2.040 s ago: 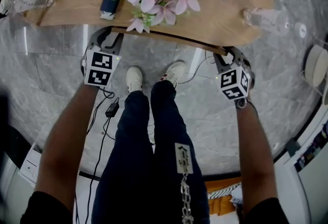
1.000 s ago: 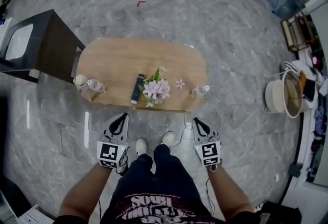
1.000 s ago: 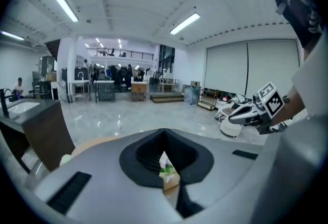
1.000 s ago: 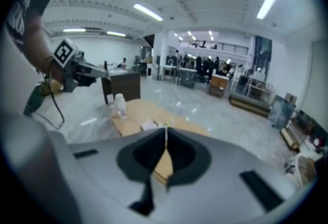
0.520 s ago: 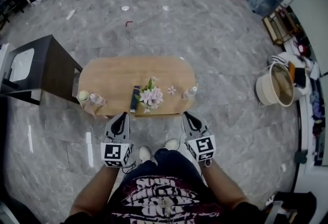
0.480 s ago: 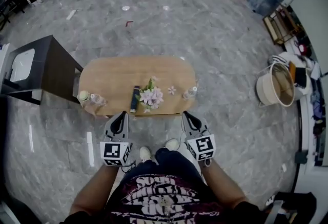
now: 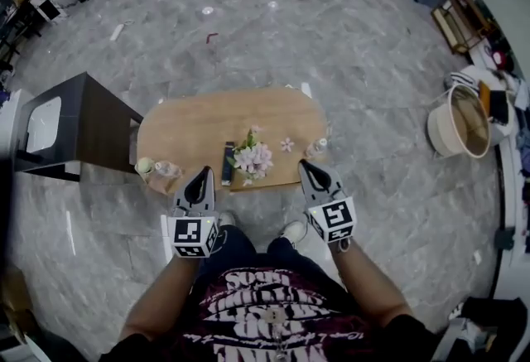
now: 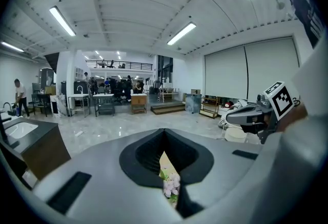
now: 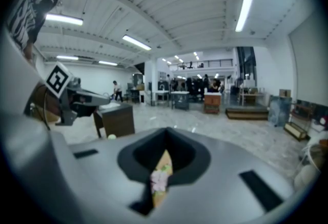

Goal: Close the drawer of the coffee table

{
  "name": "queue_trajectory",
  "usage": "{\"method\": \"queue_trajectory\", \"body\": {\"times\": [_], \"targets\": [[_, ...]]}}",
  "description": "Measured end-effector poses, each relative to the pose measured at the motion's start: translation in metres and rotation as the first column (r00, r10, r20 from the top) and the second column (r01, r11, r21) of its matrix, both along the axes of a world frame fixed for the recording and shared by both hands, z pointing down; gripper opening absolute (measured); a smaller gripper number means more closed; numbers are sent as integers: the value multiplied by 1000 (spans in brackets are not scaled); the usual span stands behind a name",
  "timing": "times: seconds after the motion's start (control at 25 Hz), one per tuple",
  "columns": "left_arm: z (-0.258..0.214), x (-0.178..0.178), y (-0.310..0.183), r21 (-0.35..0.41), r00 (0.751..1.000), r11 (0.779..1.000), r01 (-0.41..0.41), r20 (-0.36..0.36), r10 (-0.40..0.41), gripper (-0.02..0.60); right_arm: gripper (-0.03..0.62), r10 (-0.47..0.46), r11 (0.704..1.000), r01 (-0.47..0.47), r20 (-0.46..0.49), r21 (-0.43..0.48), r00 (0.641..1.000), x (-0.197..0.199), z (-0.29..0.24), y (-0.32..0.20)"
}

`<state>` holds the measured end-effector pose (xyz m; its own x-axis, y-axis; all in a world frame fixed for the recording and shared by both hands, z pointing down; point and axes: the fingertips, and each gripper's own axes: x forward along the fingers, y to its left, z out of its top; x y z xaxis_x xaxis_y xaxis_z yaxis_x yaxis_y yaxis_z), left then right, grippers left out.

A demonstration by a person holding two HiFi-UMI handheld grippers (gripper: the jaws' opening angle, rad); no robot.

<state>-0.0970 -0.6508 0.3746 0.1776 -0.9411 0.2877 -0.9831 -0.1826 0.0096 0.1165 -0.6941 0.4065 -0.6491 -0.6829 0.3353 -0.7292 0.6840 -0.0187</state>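
One coffee table (image 7: 190,128); perhaps two bottles (image 7: 319,146); left gripper (image 7: 201,172), right gripper (image 7: 304,164) both clenched, empty.

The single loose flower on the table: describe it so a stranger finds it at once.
Start at the oval wooden coffee table and go to its near edge. Between the leafy bunch of pink flowers and the clear bottle lies the loose flower, one small pink bloom flat on the wood, alone.

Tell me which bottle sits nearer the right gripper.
The clear bottle at the coffee table's right end, beside the loose blossom; the other bottle is far left.
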Motion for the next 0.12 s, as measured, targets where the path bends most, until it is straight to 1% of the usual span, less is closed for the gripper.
{"method": "queue_trajectory", "body": {"times": [0.12], "targets": [[0, -3, -7, 12, 1000, 1000, -18, 5, 18, 21, 34, -4, 1000, 5, -16, 24, 1000, -6, -3, -1]]}}
